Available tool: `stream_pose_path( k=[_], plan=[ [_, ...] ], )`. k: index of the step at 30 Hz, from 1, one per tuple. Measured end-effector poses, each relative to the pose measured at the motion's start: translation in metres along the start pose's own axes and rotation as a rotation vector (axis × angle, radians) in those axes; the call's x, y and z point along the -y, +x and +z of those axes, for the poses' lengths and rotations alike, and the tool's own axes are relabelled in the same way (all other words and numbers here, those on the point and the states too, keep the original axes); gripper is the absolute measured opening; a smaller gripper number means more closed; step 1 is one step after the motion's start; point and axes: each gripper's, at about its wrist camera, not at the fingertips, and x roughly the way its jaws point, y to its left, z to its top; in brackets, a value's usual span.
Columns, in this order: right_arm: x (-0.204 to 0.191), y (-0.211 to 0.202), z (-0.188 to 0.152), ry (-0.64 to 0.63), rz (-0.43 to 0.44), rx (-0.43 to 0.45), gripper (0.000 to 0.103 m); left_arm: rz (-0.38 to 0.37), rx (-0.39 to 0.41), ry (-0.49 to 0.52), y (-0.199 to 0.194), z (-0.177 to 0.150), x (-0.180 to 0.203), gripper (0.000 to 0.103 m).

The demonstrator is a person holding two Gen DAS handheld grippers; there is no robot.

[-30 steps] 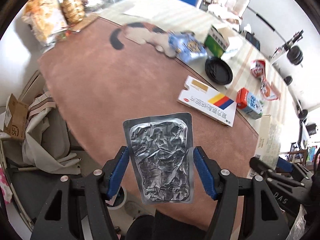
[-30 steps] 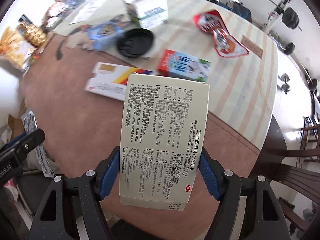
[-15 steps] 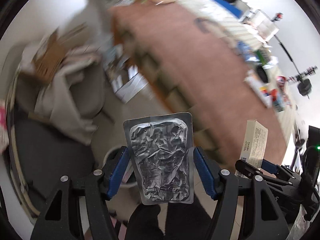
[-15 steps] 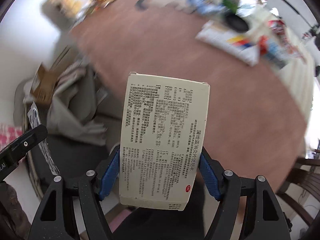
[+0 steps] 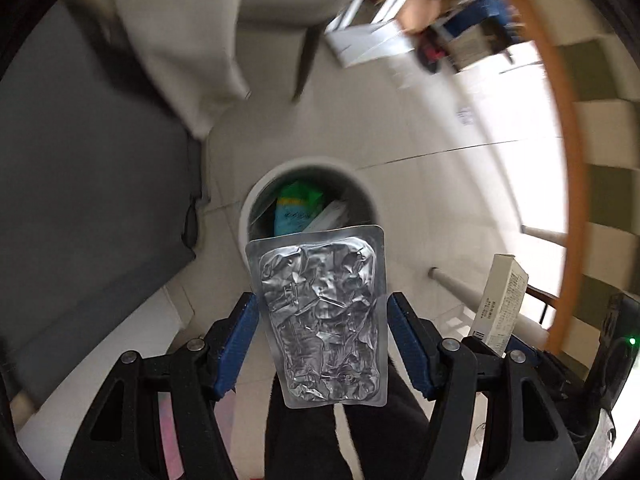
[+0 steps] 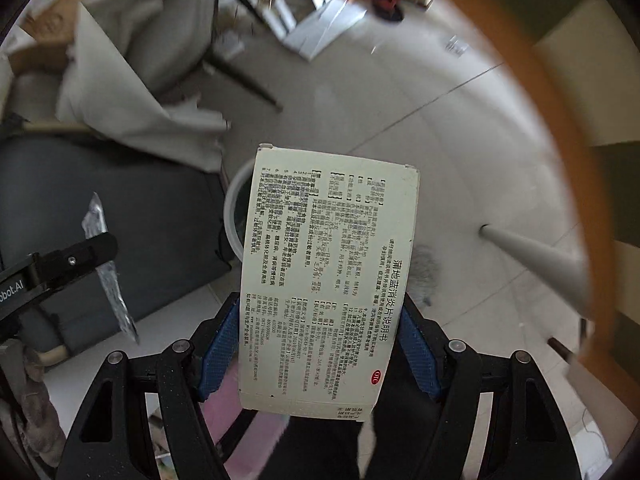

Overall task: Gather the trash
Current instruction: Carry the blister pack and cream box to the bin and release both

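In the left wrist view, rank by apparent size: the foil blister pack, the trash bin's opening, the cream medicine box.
1. foil blister pack, though it looms large only because it sits close to the lens.
2. trash bin opening, partly hidden behind the pack.
3. cream medicine box, seen edge-on.

The medicine box point(image 6: 326, 280) carries dense black Chinese print; its largest line reads "蒲地蓝消炎片说明书", and a small red oval near one corner reads "OTC". The left gripper's black body point(image 6: 24, 292), at the right wrist view's left edge, shows white lettering cut off to "bot.AI".
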Motion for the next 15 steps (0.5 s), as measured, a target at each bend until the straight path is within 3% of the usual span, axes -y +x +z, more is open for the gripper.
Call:
stream_pose_path(
  k=[6,7,9,10,11,12,15],
  plan=[
    [-0.008,0.119,0.016,-0.024,0.020,-0.063,0.076,-0.037,-0.072,-0.048,0.099,0.021,-0.041,0.065],
    [-0.007,0.137,0.018,-0.022,0.024,-0.074,0.076,-0.035,-0.076,-0.055,0.112,0.024,-0.045,0.069],
    [-0.005,0.166,0.022,-0.014,0.052,-0.092,0.077,-0.017,-0.065,-0.063,0.126,0.026,-0.052,0.092],
    [-0.004,0.179,0.024,-0.016,0.067,-0.102,0.079,0.002,-0.061,-0.065,0.132,0.027,-0.055,0.103],
    [-0.003,0.189,0.025,-0.018,0.074,-0.104,0.083,0.018,-0.052,-0.065,0.134,0.024,-0.059,0.103],
    [-0.002,0.196,0.026,-0.022,0.073,-0.099,0.099,0.039,-0.041,-0.066,0.137,0.023,-0.061,0.103],
    [-0.001,0.204,0.026,-0.049,0.046,-0.072,0.103,0.081,-0.002,-0.075,0.138,0.018,-0.069,0.103]
  ],
)
